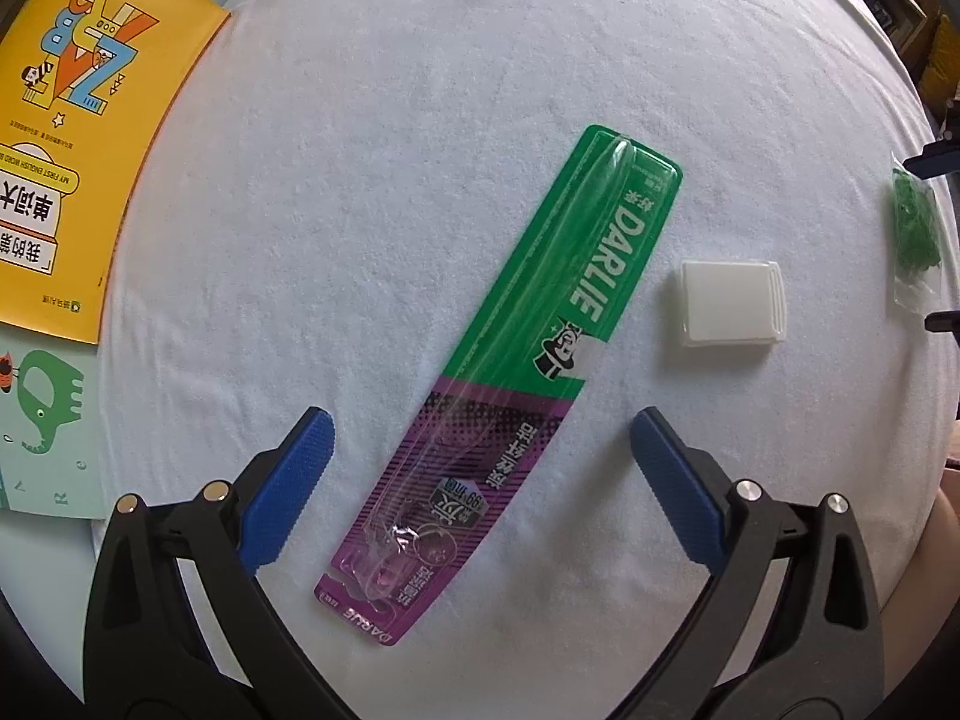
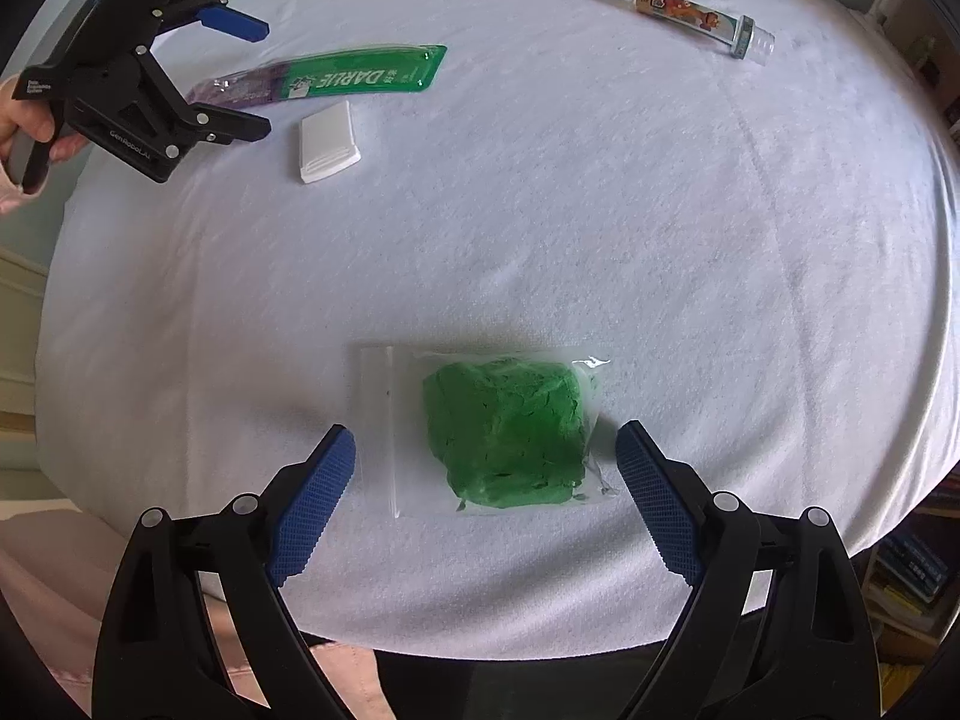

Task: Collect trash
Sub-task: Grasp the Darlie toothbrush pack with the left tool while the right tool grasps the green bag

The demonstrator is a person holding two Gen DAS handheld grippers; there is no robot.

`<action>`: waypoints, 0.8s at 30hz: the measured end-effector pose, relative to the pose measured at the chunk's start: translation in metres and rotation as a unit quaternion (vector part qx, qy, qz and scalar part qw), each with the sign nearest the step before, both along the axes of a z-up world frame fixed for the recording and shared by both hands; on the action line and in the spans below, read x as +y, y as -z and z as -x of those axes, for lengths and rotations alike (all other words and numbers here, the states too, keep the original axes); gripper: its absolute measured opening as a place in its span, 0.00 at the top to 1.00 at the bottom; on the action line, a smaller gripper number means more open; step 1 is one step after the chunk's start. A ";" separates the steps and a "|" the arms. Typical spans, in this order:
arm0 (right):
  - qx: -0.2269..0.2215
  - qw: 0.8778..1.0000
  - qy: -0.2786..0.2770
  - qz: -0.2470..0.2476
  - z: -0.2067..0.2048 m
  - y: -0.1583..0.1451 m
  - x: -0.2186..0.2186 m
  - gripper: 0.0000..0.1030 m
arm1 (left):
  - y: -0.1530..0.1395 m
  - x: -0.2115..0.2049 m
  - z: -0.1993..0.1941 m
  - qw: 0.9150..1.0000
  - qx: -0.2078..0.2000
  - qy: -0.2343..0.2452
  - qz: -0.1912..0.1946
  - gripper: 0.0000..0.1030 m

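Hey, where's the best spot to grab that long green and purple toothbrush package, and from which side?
Probably across its narrow width near the purple end, coming from above. The toothbrush package lies flat on the white cloth, and the open left hand-held gripper already straddles that end.

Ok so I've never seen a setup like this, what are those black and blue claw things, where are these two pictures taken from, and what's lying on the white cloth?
No robot here: a person holds a hand-operated gripper in each hand, each with a camera looking along its two blue-padded fingers.

One picture is from the left gripper. It is open and holds nothing, with its fingers either side of a long green and purple Darlie toothbrush package. A small white plastic box lies beside the package, and children's books sit at the cloth's edge.

The other picture is from the right gripper, also open and holding nothing, with its fingers either side of a clear zip bag of green material. Farther off lies a small printed tube. The left gripper and the hand holding it also show there.
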State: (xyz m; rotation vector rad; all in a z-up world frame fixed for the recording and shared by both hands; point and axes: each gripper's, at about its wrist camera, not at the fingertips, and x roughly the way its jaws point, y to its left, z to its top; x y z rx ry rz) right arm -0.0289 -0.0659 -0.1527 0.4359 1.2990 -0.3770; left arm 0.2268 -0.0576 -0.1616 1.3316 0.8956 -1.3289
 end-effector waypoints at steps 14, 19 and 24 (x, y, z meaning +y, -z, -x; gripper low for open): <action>-0.010 0.999 0.007 0.037 -0.017 -0.011 -0.003 0.56 | -0.005 0.001 -0.018 0.997 0.079 0.025 0.005 0.59; -0.031 0.999 0.015 0.024 -0.022 -0.021 -0.022 0.72 | -0.007 0.006 -0.014 0.997 0.071 0.019 0.010 0.59; -0.053 0.998 0.019 0.012 -0.026 -0.027 -0.051 0.82 | -0.021 0.011 -0.012 0.997 0.075 0.003 0.021 0.60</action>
